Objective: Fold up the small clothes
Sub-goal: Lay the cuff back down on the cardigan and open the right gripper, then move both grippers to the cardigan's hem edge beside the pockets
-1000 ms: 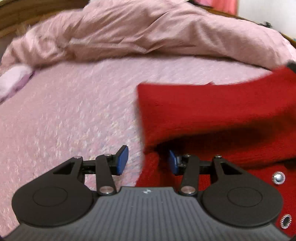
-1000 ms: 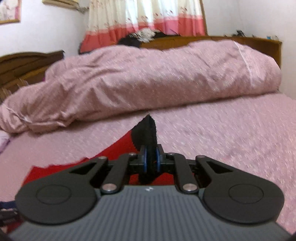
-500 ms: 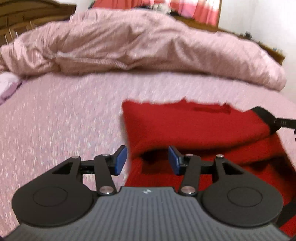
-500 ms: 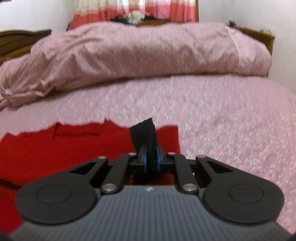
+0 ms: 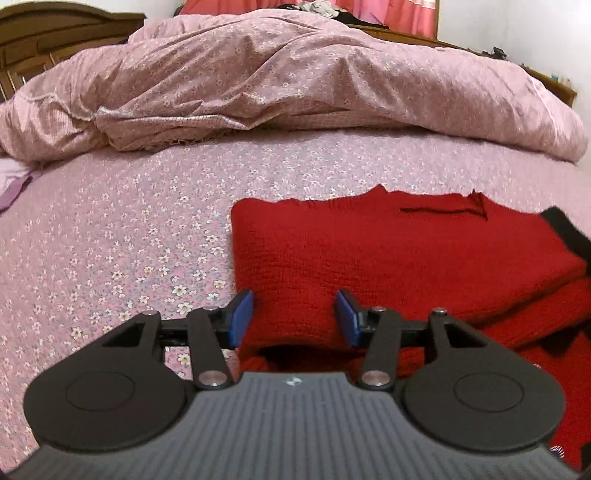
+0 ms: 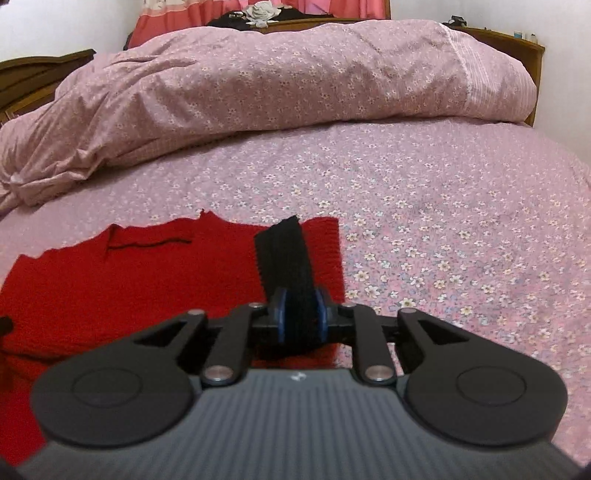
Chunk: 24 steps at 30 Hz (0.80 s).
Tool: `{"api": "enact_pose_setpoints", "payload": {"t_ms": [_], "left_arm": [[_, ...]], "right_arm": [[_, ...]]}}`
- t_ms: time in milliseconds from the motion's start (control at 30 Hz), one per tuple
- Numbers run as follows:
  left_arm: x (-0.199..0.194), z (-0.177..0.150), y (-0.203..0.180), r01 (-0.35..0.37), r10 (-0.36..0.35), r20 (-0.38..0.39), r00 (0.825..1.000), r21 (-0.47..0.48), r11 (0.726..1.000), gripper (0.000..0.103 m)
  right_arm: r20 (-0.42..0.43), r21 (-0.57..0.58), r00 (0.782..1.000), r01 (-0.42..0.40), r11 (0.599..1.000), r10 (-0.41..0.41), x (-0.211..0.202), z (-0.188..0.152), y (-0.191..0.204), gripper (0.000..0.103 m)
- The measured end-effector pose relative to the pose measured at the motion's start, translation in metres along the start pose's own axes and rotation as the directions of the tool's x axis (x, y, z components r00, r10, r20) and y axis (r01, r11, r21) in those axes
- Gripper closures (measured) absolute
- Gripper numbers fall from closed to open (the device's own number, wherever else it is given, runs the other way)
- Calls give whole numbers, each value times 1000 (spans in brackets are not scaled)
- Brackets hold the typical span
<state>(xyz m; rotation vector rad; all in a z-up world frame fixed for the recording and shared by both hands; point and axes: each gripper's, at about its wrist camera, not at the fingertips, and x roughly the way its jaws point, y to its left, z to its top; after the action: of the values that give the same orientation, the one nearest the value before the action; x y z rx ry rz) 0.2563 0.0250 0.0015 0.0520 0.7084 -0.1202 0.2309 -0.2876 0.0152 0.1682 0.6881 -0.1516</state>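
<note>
**Fold laid down, one corner left to release**

Pink flowered bedsheet (image 6: 443,229) carries the red sweater (image 5: 369,258), and a rumpled quilt (image 5: 295,74) lies heaped along the far side below a wooden headboard (image 5: 55,29) and pink curtains. A second ago the upper layer hung raised across my view; now it lies flat over the lower half. My left tongs (image 5: 293,319) are spread wide, holding nothing, poised at the fold's near edge. My right tongs (image 6: 301,319) stay clamped on the black trim (image 6: 284,254). I judge this fold nearly finished.
</note>
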Motion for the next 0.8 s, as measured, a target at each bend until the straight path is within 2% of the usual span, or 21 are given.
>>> {"api": "enact_pose_setpoints", "payload": {"t_ms": [100,133,167,200,233,300,433,667,800], "left_arm": [[3,0,-2,-13,14,-2,1000,16,1000,46],[3,0,-2,-17,17,-4,1000,15,1000,45],[3,0,-2,-19,19,-6,1000,12,1000,45],[4,0,-2,-20,21,-10,1000,9,1000,44],[3,1,-2,-22,22,-13,1000,5,1000,43],[0,2,0,-19,19,-22,1000,-14,1000,43],[-16,4,6,-1,0,-26,1000,-60,998,43],[-64,-10,10,-32,32,27,999,-7,999,43],[-91,-29,17,-47,46,23,999,9,999,43]], "right_arm": [[10,38,1000,-1,999,0,-14,0,1,81],[18,49,1000,-8,999,7,-18,-3,1,77],[20,54,1000,-11,998,10,-20,-6,1,71],[12,48,1000,-10,999,9,-19,-9,0,54],[-12,36,1000,-3,999,4,-15,-13,1,42],[-88,28,996,6,1000,-3,-2,-20,-1,41],[-99,172,993,-44,984,62,-11,-22,-18,41],[-88,178,992,-69,982,86,-52,-42,-26,41],[-106,215,991,-63,975,87,-74,-64,-33,41]]}}
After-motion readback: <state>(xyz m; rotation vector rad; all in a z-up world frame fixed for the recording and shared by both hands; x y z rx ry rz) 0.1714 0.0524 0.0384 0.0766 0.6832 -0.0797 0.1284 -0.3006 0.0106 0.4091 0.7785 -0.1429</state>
